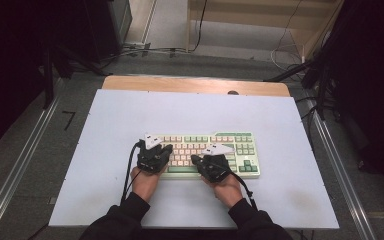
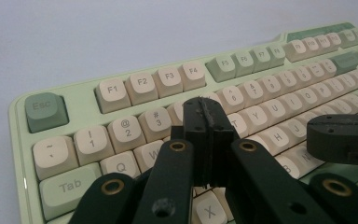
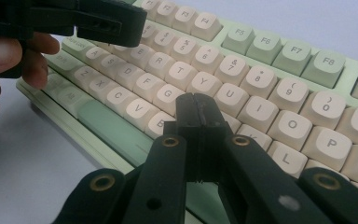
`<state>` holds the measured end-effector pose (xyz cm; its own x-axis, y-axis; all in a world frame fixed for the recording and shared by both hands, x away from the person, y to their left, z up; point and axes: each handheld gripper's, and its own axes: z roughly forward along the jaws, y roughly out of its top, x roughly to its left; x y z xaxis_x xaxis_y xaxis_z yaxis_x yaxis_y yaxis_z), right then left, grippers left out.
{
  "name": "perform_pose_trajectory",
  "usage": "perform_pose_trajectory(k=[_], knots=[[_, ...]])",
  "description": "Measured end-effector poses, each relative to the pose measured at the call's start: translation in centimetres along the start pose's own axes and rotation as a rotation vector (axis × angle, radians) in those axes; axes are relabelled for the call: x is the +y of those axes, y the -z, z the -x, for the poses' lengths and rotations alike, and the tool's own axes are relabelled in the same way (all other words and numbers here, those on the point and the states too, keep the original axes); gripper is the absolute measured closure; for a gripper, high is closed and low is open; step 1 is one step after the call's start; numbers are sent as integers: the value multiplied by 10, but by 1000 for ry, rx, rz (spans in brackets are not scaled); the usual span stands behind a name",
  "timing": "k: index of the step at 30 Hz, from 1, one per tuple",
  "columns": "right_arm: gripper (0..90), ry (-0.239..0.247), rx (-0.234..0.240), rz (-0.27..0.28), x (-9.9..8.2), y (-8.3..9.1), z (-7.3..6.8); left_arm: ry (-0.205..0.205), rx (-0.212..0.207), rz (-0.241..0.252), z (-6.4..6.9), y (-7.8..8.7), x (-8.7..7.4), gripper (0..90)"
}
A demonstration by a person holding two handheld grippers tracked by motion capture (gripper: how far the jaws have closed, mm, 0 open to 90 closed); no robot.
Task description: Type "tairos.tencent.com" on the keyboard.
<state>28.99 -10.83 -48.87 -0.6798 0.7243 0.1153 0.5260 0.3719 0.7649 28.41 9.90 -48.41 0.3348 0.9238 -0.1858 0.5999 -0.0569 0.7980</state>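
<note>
Keyboard (image 1: 207, 152) on white table (image 1: 130, 115), left gripper (image 2: 205, 112) jaws closed empty over left keys, right gripper (image 3: 196, 109) jaws closed empty over middle keys

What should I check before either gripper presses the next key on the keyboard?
1. Left gripper jaws shut, nothing between them: ok.
2. Right gripper jaws shut, nothing between them: ok.
3. Keyboard flat on the white mat, square to the table edge: ok.
4. Left tip over the number and top letter rows, near the 4 and 5 keys: ok; touching a key: cannot tell.
5. Right tip over the home row near H: ok; touching a key: cannot tell.
6. Grippers apart from each other: ok.
</note>
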Motion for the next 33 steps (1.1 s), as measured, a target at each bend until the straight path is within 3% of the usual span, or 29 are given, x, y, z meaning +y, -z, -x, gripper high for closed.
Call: perform_pose_trajectory(k=[33], knots=[[872, 3, -2, -3, -1, -1, -1, 4, -4, 3, 0, 1, 0, 900]])
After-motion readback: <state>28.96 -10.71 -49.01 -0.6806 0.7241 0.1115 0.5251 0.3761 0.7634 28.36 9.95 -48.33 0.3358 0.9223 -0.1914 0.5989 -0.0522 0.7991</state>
